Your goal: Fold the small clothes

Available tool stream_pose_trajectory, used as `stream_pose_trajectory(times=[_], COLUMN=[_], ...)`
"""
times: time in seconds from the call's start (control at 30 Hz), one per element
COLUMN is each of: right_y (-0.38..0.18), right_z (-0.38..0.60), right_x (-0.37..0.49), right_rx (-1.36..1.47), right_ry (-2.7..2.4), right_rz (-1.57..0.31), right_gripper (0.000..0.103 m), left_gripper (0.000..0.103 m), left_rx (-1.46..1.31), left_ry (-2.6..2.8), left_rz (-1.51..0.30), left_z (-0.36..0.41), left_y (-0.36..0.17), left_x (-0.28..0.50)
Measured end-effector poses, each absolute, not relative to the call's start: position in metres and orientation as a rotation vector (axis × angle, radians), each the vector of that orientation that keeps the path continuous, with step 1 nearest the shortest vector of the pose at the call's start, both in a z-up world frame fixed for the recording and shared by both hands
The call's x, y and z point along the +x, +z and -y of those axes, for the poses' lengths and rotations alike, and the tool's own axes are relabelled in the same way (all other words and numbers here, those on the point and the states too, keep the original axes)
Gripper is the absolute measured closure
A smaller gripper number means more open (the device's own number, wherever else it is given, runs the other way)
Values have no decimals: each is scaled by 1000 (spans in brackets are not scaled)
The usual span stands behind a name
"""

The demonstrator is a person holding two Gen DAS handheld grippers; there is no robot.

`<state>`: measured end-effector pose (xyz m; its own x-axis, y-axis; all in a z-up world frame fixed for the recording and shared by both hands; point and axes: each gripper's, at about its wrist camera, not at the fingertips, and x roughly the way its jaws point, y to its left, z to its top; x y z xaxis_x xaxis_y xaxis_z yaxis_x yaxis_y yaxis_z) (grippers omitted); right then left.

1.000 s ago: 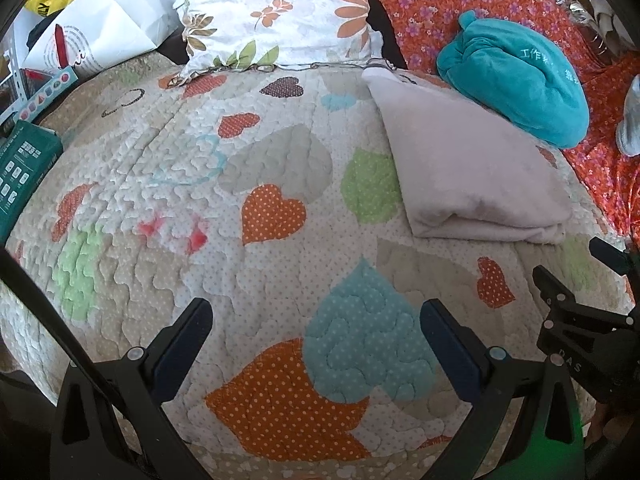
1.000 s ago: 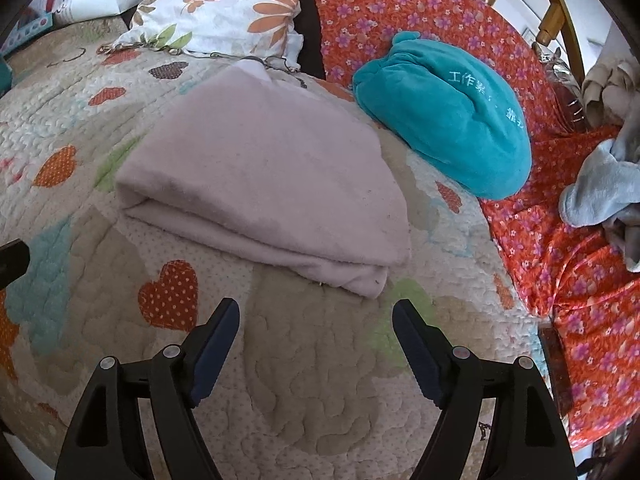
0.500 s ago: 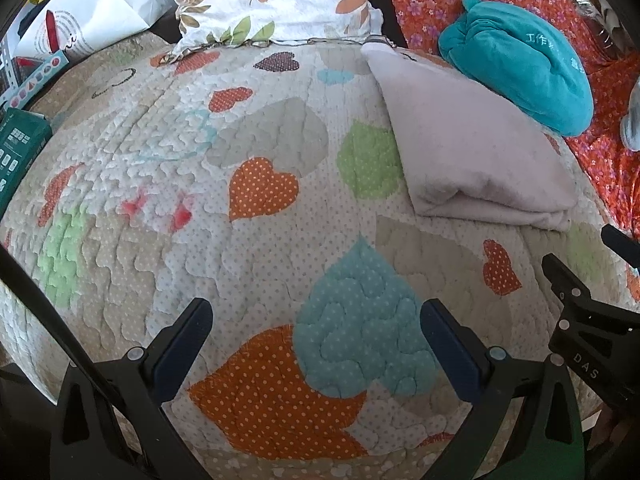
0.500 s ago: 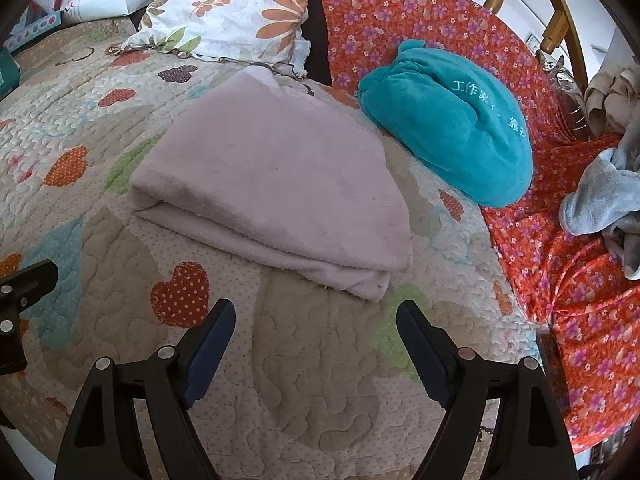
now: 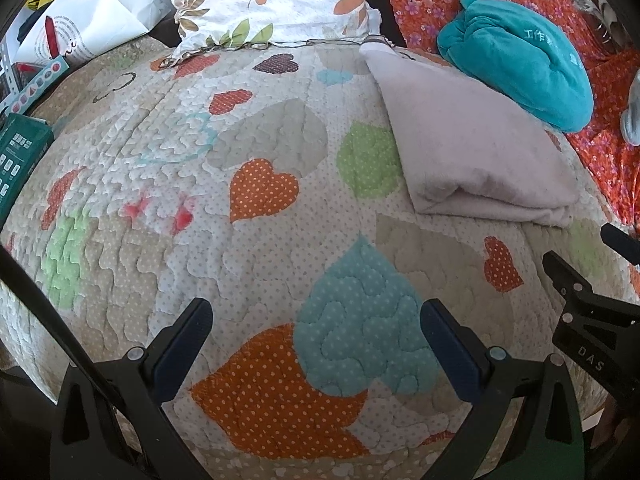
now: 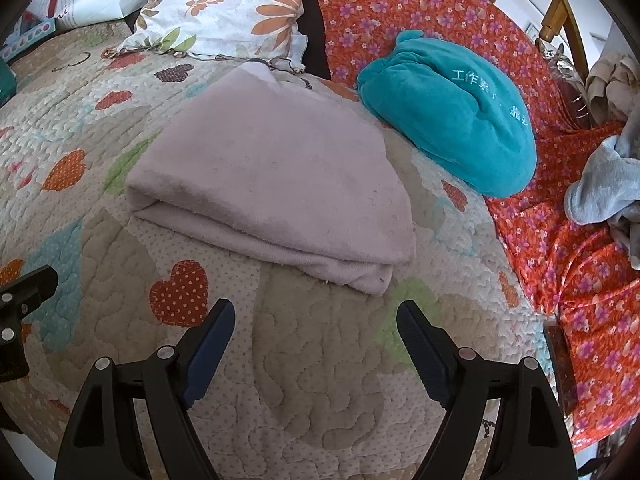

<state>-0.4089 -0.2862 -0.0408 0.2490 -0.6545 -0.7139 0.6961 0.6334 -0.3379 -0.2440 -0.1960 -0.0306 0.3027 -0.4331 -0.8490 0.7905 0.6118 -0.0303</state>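
Green box (image 5: 18,160): at the far left edge of the left wrist view, on the quilt's border, well apart from both claws.
White paper bag (image 5: 86,28): upper left corner, behind the quilt's far edge.
Quilt (image 5: 168,184): heart-patterned, covers the bed; a wide bare stretch runs from its left border across to the folded cloth, with nothing lying on it.
Left gripper (image 5: 316,322): fingers spread wide, holding nothing, poised over the teal and orange hearts near the quilt's near edge.
Floral pillow (image 5: 272,0): at the head of the bed, its lower seam touching the quilt's far edge.
Folded cloth (image 6: 272,184): pale pinkish-grey, lying flat on the quilt right of centre; its thick folded edge faces the grippers, its far corner reaches the pillow seam.
Right gripper (image 6: 316,324): fingers spread wide, holding nothing, just short of the cloth's near folded edge with a strip of bare quilt between.
Teal cushion (image 6: 452,112): just beyond the cloth's right far side, resting partly on the red floral sheet (image 6: 580,248).
Grey garment (image 6: 604,184): crumpled at the far right edge on the red sheet, well apart from the folded cloth.
Wooden bedframe (image 6: 556,12): curved rail at the upper right.
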Motion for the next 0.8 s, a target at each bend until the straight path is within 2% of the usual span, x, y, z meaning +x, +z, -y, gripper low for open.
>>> stream_pose_trajectory(times=[0.8], right_y=[-41], right_z=[288], right_x=[-409], right_rx=[101], right_ry=[-888], right_rz=[-928], right_gripper=[16], left_gripper=[0], left_rx=[433], left_ry=[-858], left_rz=[-986], left_z=[196], left_y=[-34], left_x=[-243])
